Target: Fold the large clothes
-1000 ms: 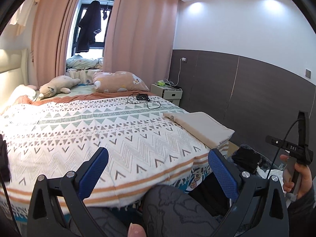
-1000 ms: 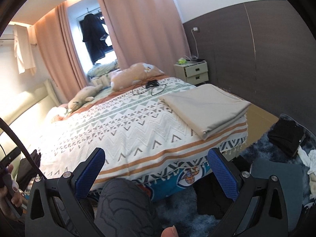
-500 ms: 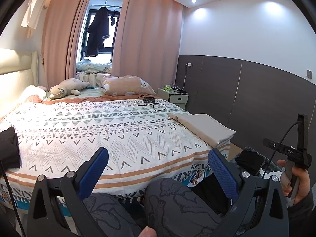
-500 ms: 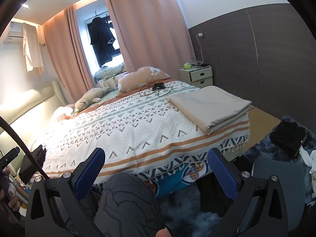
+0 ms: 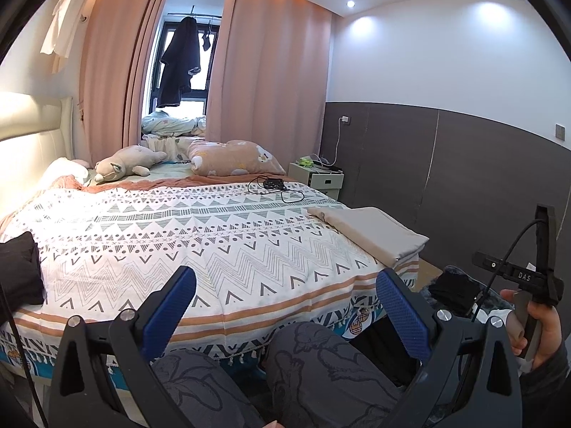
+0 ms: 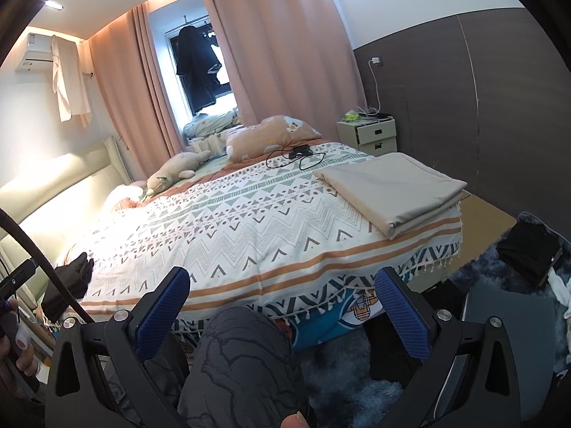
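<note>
A folded beige cloth [image 5: 374, 233] lies on the bed's near right corner; it also shows in the right wrist view [image 6: 392, 189]. A dark garment [image 5: 19, 273] lies at the bed's left edge, also seen in the right wrist view [image 6: 69, 281]. More dark clothing [image 6: 528, 253] lies on the floor at the right. My left gripper [image 5: 285, 306] is open and empty, held above my knees short of the bed. My right gripper [image 6: 282, 303] is open and empty, likewise short of the bed's foot.
The bed [image 5: 178, 242] has a patterned cover, a plush toy [image 5: 125, 164], a pillow [image 5: 232, 157] and a black device with cables [image 5: 273, 183]. A nightstand [image 6: 371, 133] stands by the dark wall panel. A blue rug [image 6: 357, 367] covers the floor.
Both grippers have drawn back and tilted up from the bed, so more of the room and the dark garment at the left show. Jaws stayed open.
</note>
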Available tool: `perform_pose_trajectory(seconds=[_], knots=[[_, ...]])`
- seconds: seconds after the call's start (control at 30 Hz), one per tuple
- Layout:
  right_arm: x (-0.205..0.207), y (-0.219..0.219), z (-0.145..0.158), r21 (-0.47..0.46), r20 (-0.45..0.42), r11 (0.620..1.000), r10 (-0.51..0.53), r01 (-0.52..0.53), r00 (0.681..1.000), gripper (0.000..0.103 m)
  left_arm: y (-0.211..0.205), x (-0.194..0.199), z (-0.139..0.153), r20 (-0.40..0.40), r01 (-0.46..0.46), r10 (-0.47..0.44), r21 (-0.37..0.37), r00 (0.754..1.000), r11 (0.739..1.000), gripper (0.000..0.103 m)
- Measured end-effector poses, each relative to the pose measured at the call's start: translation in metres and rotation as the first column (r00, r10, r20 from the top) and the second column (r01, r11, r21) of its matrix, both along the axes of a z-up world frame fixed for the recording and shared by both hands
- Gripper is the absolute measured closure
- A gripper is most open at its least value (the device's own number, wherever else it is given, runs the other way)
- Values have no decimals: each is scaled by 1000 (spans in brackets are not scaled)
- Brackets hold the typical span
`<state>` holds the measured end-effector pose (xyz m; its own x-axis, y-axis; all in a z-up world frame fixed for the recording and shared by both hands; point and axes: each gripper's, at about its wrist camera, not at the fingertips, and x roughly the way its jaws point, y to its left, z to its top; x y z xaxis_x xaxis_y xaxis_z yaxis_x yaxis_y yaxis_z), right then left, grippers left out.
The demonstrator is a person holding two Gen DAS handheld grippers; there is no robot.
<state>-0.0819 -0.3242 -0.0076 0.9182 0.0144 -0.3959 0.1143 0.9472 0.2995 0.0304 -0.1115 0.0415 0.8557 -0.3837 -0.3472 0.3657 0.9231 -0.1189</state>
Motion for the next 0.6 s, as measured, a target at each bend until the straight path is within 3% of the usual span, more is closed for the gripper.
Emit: perform_pose_trajectory(seconds=[0.6], knots=[[1, 16, -1, 9, -22, 1000, -6, 6, 1000, 0, 4, 4, -4, -19, -14, 14, -5, 1000, 1000, 0]])
